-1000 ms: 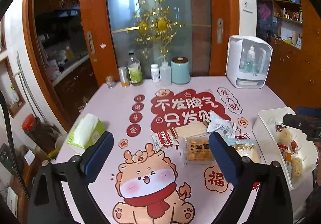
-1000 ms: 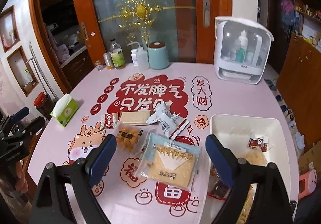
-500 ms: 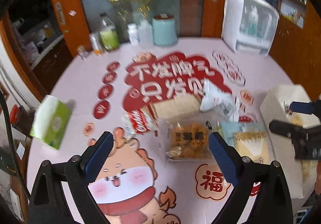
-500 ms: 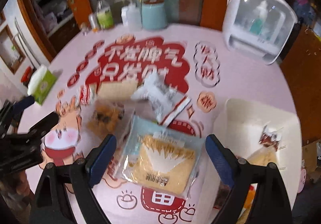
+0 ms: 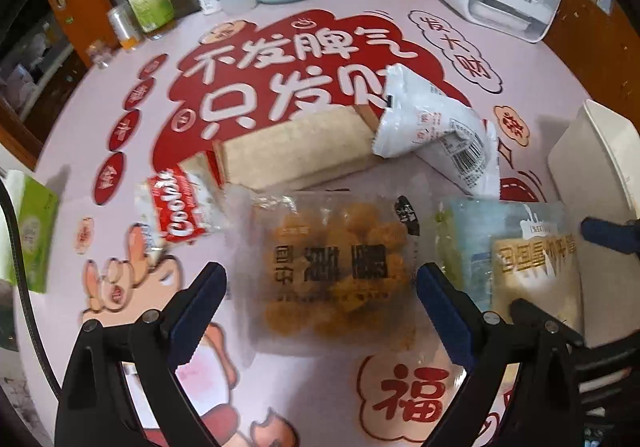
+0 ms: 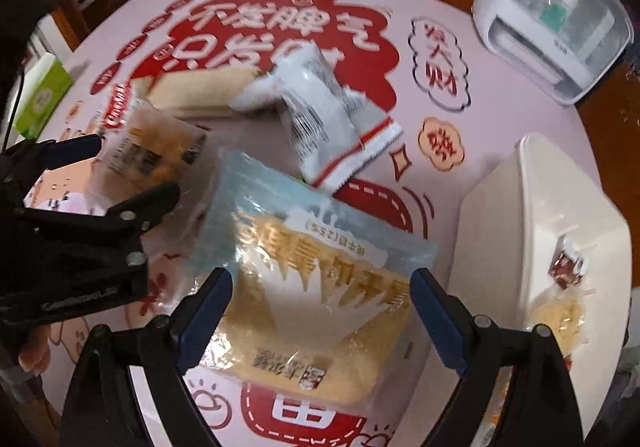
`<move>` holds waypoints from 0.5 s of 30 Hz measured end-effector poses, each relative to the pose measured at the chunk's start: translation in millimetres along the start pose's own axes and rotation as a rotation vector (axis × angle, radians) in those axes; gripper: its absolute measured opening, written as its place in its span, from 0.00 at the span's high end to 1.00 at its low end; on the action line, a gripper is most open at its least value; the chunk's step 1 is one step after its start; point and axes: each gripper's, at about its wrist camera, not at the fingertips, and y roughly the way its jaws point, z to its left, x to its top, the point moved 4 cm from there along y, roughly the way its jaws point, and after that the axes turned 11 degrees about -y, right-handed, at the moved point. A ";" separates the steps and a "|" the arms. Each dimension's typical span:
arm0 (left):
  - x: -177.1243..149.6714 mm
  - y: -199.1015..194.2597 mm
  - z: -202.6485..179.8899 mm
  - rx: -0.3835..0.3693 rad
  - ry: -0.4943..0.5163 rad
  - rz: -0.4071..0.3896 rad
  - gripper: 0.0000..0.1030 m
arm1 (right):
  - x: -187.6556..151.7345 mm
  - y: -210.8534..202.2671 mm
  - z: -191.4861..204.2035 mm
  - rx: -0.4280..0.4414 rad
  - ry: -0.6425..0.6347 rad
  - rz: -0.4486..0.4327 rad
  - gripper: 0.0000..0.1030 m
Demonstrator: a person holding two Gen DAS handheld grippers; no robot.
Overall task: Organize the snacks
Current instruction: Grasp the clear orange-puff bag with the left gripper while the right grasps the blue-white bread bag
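Left wrist view: The left tongs (image 5: 320, 287) stand wide open over the desk (image 5: 520, 59), holding nothing. Between the two blue pads lies a clear packet of golden fried puffs (image 5: 336, 267), flat on the pink printed desk cover, with dark lettering across its front. Above it lies a long beige wafer pack (image 5: 292, 151); a red-and-white cookie sachet (image 5: 180, 211) sits at its left end and a crumpled white wrapper (image 5: 432, 127) overlaps its right end. Right of the puffs lies a pale blue cracker bag (image 5: 516, 251), just beside the white tray (image 5: 592, 167). A green tissue box (image 5: 32, 231) sits at the left edge.

Right wrist view: The right tongs (image 6: 320, 311) stand wide open, gripping nothing. The pale blue cracker bag (image 6: 316, 283) lies flat between the pads, translucent, with a yellow-and-white printed panel. The white wrapper (image 6: 320, 115) with red trim lies beyond it. The white tray (image 6: 500, 231) at right holds a small dark red sweet (image 6: 564, 267) and a yellowish packet (image 6: 560, 319). The left tongs (image 6: 136, 167) straddle the puff packet (image 6: 152, 155).
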 end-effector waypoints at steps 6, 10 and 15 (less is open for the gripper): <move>0.0 10.2 6.3 -0.028 -0.038 0.011 0.00 | 0.1 6.6 3.3 -0.058 0.026 0.009 0.00; 1.6 12.8 8.5 -0.049 -0.051 0.012 0.00 | 0.7 12.6 14.5 -0.095 -0.008 0.018 0.00; 1.0 7.6 12.6 -0.021 -0.027 -0.028 0.00 | 1.6 21.8 17.9 -0.074 0.006 0.035 0.00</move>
